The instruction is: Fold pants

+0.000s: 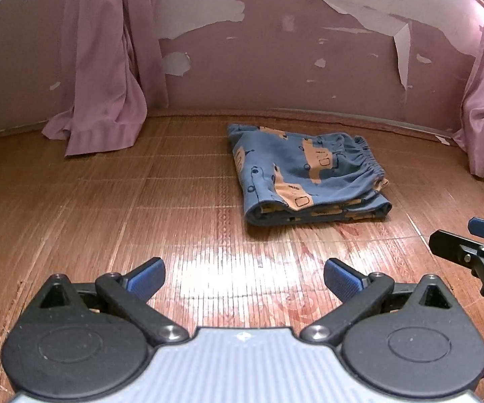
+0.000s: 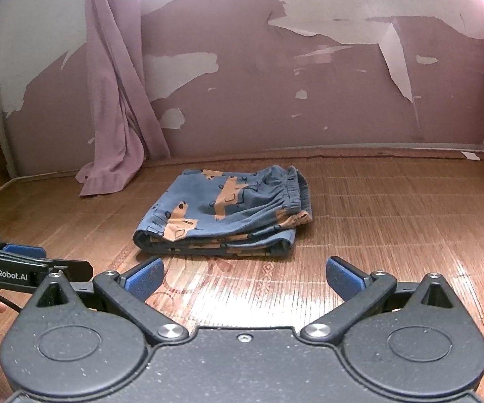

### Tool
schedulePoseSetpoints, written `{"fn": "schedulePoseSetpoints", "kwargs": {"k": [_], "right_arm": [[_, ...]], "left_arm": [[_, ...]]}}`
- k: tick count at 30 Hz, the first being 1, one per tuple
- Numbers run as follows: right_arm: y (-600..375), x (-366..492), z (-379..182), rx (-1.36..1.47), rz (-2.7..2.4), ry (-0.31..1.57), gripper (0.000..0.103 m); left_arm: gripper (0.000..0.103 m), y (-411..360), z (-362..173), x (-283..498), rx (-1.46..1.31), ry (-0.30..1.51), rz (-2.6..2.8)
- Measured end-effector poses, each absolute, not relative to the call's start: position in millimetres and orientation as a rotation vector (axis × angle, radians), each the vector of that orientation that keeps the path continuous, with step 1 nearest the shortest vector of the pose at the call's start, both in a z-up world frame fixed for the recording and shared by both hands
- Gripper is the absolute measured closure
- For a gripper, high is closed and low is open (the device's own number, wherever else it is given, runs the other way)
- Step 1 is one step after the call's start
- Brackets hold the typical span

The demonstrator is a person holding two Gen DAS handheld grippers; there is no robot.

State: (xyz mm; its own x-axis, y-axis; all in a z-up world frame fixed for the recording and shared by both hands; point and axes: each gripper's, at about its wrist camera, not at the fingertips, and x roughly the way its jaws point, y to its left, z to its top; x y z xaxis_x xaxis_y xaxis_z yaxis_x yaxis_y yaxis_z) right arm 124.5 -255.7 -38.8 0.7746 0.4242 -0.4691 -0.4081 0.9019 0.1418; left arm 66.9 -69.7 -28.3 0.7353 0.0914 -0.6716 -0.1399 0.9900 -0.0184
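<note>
The pants (image 1: 305, 176) lie folded into a compact, layered rectangle on the woven bamboo mat (image 1: 107, 201), towards its far side, near the peeling pink wall (image 1: 258, 67). The fabric is blue with orange vehicle shapes; the gathered elastic waistband sits at the right end, and the stacked fold edges face the near side. A pink curtain (image 1: 107, 67) hangs to the far left, its hem pooling on the mat.

The left gripper (image 1: 244, 277) hovers low over the mat, near of the pants and apart from them, jaws spread wide and empty. The right gripper (image 2: 244, 275) is likewise released, holding nothing, level beside the left one.
</note>
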Motion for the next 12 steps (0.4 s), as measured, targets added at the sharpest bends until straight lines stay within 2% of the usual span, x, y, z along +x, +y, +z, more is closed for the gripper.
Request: {"fn": "schedulePoseSetpoints", "kwargs": {"k": [12], "right_arm": [[-255.0, 124.4, -39.9, 0.032, 0.46, 0.523, 0.001]], "left_arm": [[0.003, -69.4, -25.7, 64.7, -0.102, 0.749, 0.066]]}}
